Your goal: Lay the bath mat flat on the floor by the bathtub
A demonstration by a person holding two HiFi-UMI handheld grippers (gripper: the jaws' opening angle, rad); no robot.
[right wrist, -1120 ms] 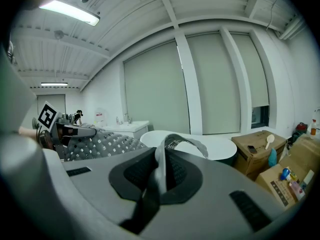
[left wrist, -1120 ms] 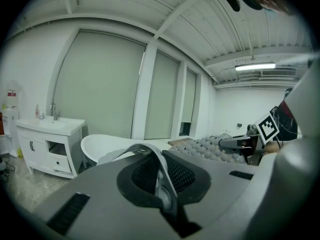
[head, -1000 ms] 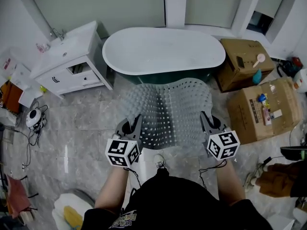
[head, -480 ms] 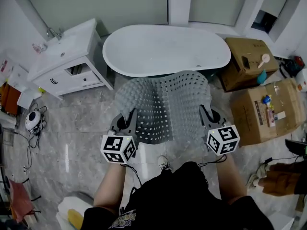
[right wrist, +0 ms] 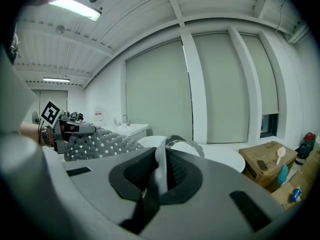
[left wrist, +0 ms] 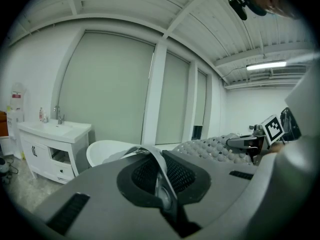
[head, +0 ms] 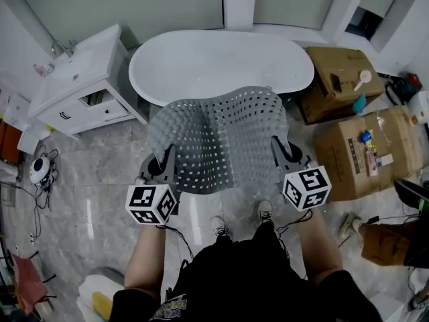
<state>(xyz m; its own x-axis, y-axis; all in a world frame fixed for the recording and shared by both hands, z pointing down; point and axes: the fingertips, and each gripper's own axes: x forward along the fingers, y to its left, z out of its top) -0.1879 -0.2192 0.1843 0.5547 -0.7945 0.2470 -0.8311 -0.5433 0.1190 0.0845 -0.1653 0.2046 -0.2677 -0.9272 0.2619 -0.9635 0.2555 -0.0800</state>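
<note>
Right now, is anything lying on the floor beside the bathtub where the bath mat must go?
Nothing visible: the floor beside the bathtub looks bare, though the held bath mat hides part of it.

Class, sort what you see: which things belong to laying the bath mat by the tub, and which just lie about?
Job: bath mat, bathtub, floor, left gripper, right gripper, both clamping the mat.
Lying about: sink cabinet, cardboard boxes.
</note>
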